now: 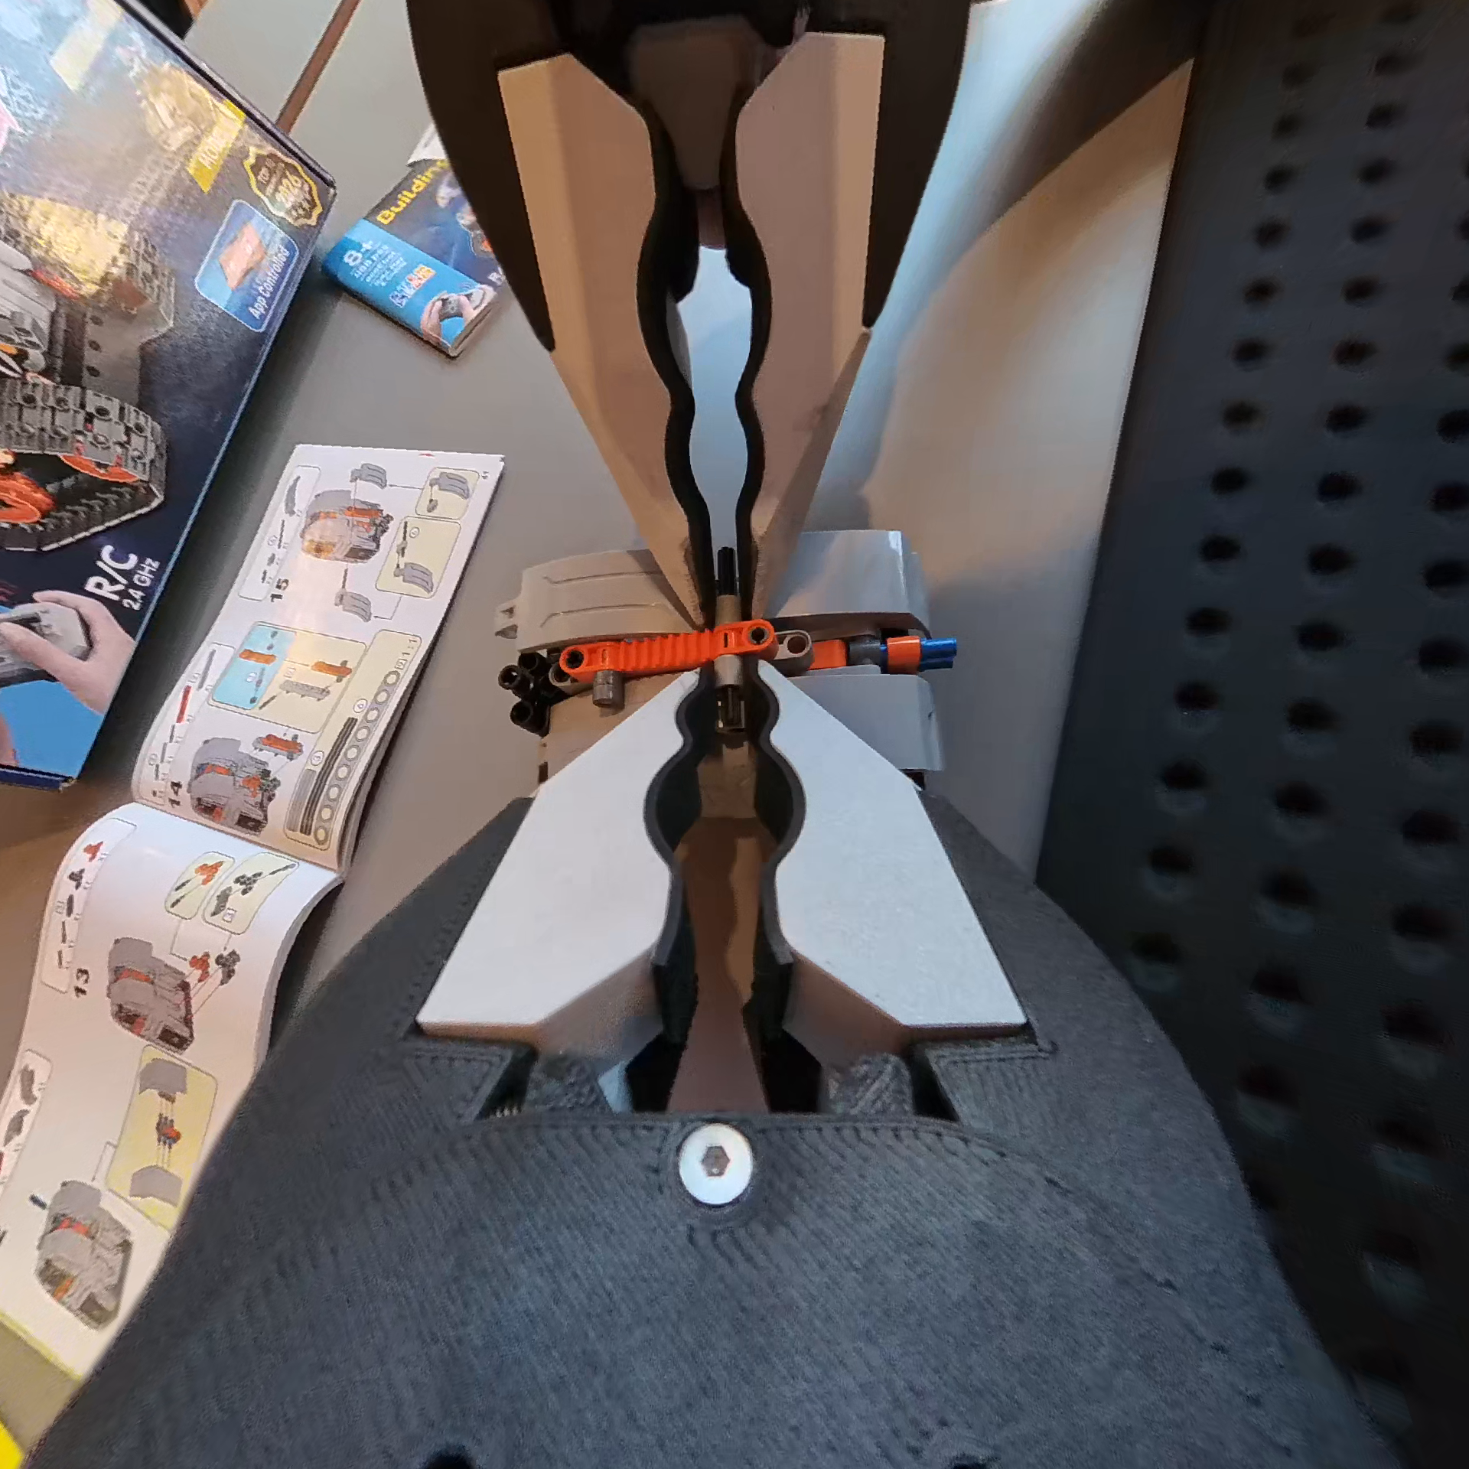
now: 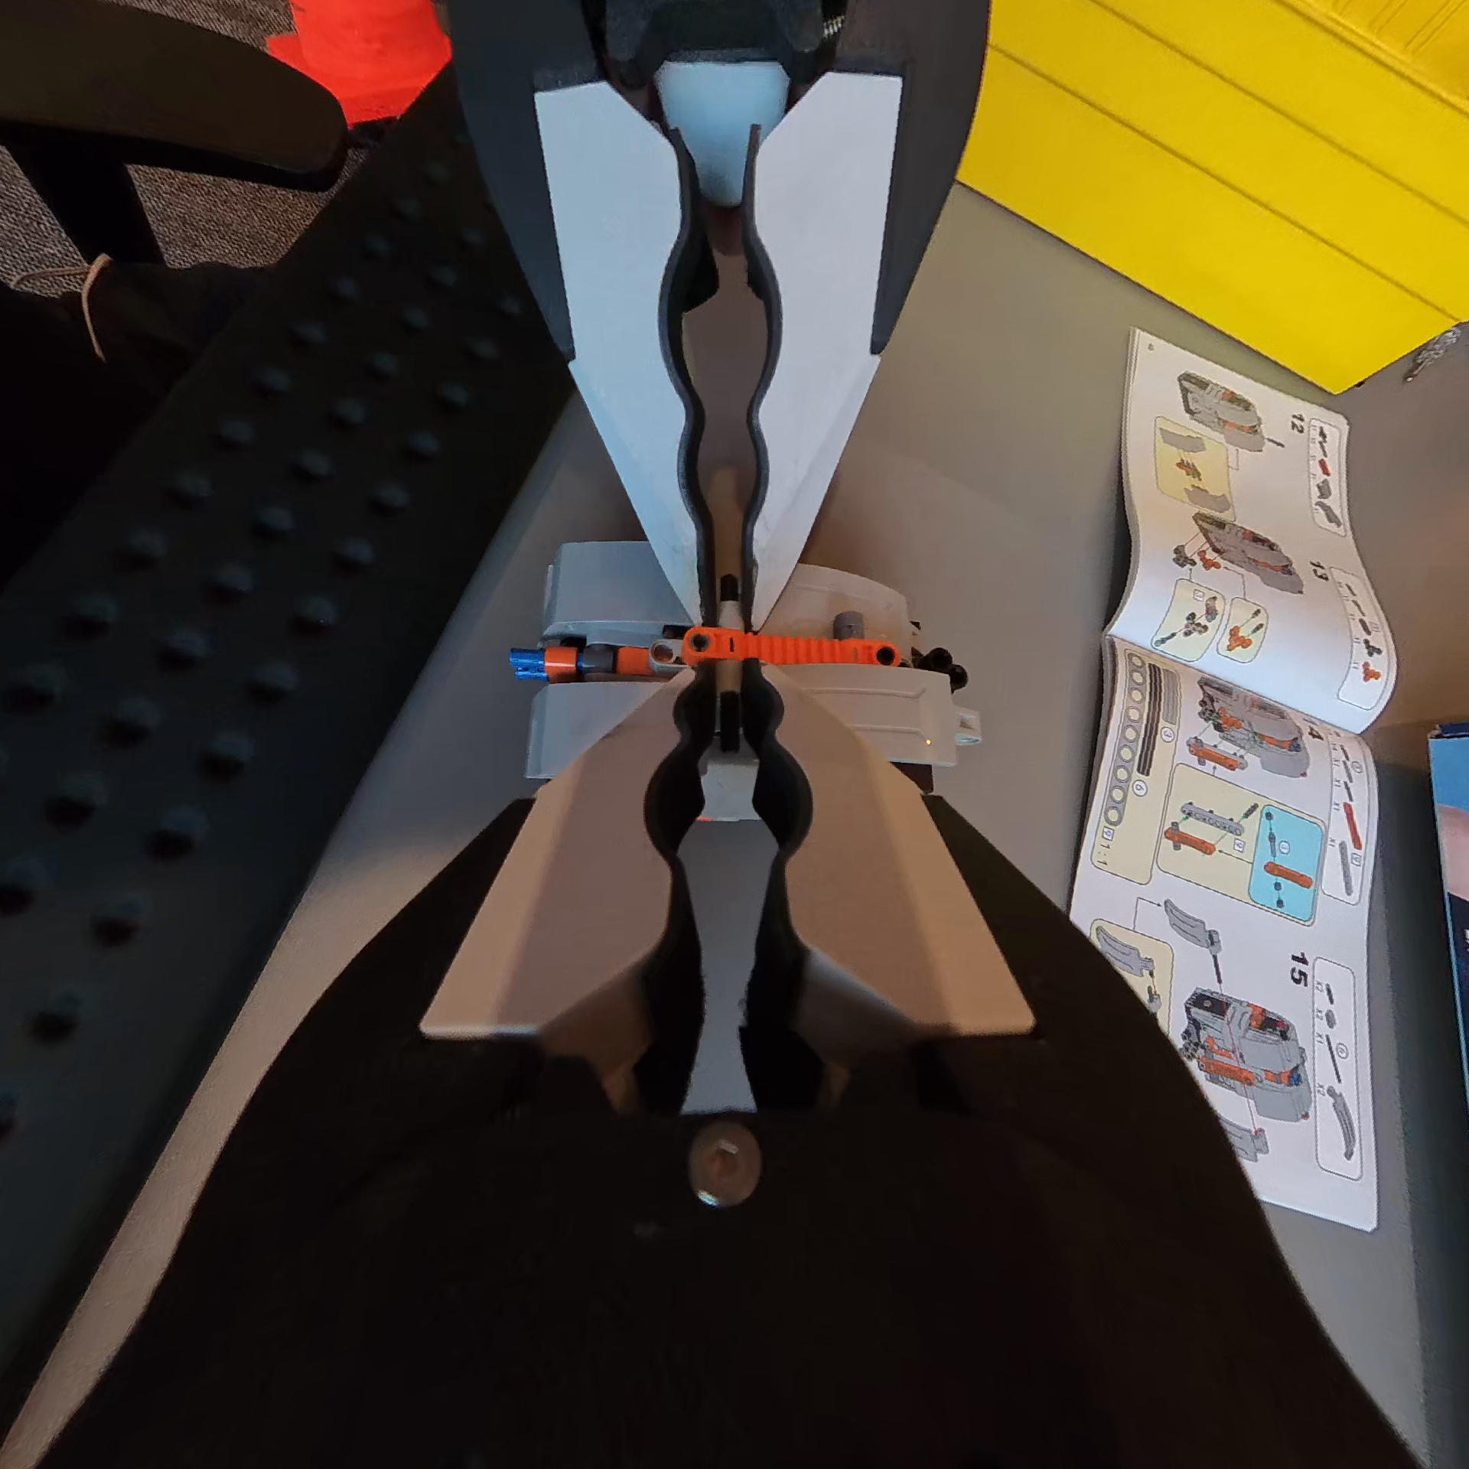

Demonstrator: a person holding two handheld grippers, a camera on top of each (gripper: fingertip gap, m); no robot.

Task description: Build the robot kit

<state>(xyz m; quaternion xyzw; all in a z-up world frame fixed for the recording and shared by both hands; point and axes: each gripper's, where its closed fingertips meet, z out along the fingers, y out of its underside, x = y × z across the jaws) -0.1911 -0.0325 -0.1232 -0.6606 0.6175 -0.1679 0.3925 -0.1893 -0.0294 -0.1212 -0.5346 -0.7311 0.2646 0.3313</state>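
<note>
A grey brick model (image 1: 580, 592) stands on the grey table. An orange toothed beam (image 1: 660, 648) lies across its top, with a blue pin (image 1: 938, 650) at one end. A grey pin with black ends (image 1: 727, 668) passes through the beam. My left gripper (image 1: 727, 685) comes from below in the left wrist view and is shut on the pin's near end. My right gripper (image 1: 725, 608) faces it from the far side, shut on the other end. In the right wrist view the right gripper (image 2: 727, 691) is near, the left gripper (image 2: 727, 608) is opposite, and the beam (image 2: 803, 648) lies between them.
An open instruction booklet (image 1: 318, 676) lies beside the model and also shows in the right wrist view (image 2: 1240, 795). A printed toy box (image 1: 119, 318) and a small blue booklet (image 1: 413, 270) lie beyond it. A dark perforated panel (image 1: 1312, 636) borders the table. A yellow bin (image 2: 1192, 159) stands at the back. The grippers are tip to tip, or close to it.
</note>
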